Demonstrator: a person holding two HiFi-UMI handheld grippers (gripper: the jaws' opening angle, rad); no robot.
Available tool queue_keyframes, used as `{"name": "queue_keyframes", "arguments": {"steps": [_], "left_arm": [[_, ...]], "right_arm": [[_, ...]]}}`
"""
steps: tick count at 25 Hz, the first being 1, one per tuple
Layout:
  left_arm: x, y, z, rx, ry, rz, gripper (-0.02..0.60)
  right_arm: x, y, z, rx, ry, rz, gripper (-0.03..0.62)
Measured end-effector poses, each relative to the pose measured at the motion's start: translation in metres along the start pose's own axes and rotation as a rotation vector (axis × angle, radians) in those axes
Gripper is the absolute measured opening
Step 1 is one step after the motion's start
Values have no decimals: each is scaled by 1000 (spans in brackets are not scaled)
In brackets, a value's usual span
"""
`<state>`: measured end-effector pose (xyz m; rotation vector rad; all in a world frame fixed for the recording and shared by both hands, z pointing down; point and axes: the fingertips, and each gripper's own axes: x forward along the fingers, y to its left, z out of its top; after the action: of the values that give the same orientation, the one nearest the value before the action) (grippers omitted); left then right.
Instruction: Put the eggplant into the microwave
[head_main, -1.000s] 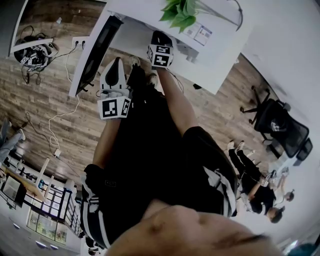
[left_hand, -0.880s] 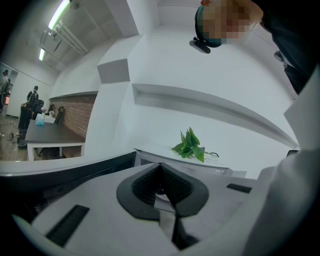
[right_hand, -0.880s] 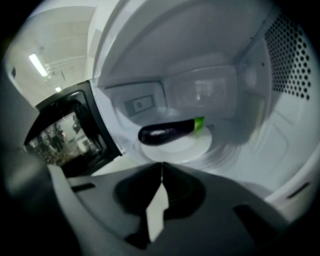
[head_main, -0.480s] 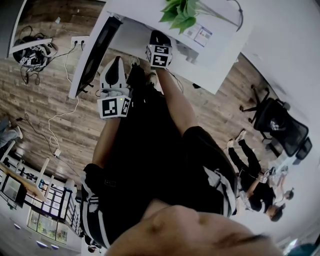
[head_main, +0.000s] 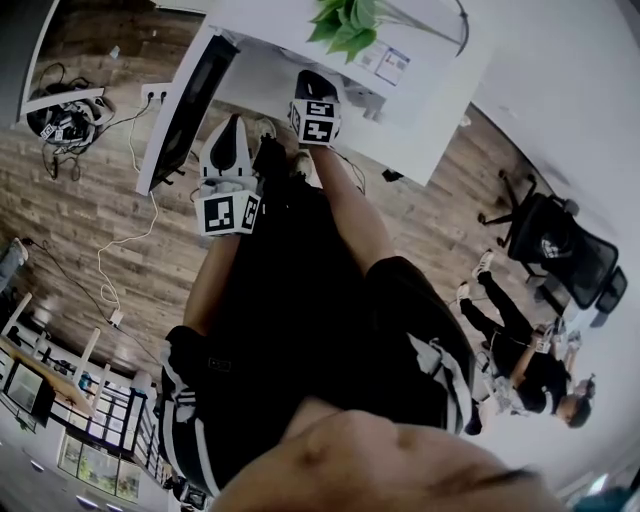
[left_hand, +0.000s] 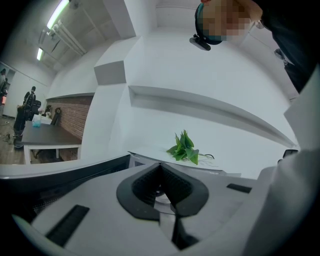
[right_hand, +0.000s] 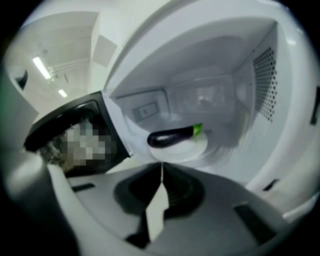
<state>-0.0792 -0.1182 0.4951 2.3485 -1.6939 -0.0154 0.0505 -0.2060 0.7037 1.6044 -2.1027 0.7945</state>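
In the right gripper view the dark purple eggplant (right_hand: 172, 136) with a green stem lies on the white plate (right_hand: 196, 149) inside the open white microwave (right_hand: 260, 85). Its black door (right_hand: 75, 132) stands swung out to the left. My right gripper (right_hand: 161, 167) is shut and empty, just outside the opening, a short way in front of the eggplant. In the head view this gripper (head_main: 317, 82) points at the microwave, and the eggplant is hidden. My left gripper (head_main: 234, 125) hangs beside the door (head_main: 188, 105). In its own view the left gripper (left_hand: 160, 167) is shut on nothing.
A green plant (head_main: 345, 22) stands on the white surface behind the microwave. Cables (head_main: 125, 240) trail over the wooden floor at the left. An office chair (head_main: 555, 250) and seated people (head_main: 520, 350) are at the right. A desk (left_hand: 47, 137) stands far off at the left.
My right gripper has drawn back and up a little from the microwave opening, still shut. The left gripper has stayed put. The people at the right have shifted.
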Motion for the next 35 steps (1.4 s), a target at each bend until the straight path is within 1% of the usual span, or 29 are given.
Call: {"name": "queue_keyframes", "arguments": {"steps": [6, 13, 16, 21, 26, 29, 32, 35], "left_arm": [[-16, -21, 1, 18, -14, -18, 32], [-46, -42, 4, 28, -36, 4, 32], [-59, -51, 9, 33, -44, 11, 32], [-71, -57, 18, 59, -56, 16, 32], [-73, -58, 26, 81, -57, -3, 32], [-73, -58, 30, 79, -48, -17, 32], [-74, -56, 38, 80, -43, -42, 32], [-73, -52, 44, 97, -31, -67, 32]], "right_arm": [[-45, 8, -2, -32, -27, 37, 34], [-97, 17, 1, -54, -81, 83, 34], [-118, 20, 7, -79, -117, 97, 34], [-158, 32, 18, -80, -145, 143, 34], [-187, 38, 34, -86, -193, 152, 34], [-200, 39, 42, -90, -206, 145, 34], [-210, 44, 49, -90, -217, 142, 34], [-218, 50, 58, -79, -235, 134, 34]]}}
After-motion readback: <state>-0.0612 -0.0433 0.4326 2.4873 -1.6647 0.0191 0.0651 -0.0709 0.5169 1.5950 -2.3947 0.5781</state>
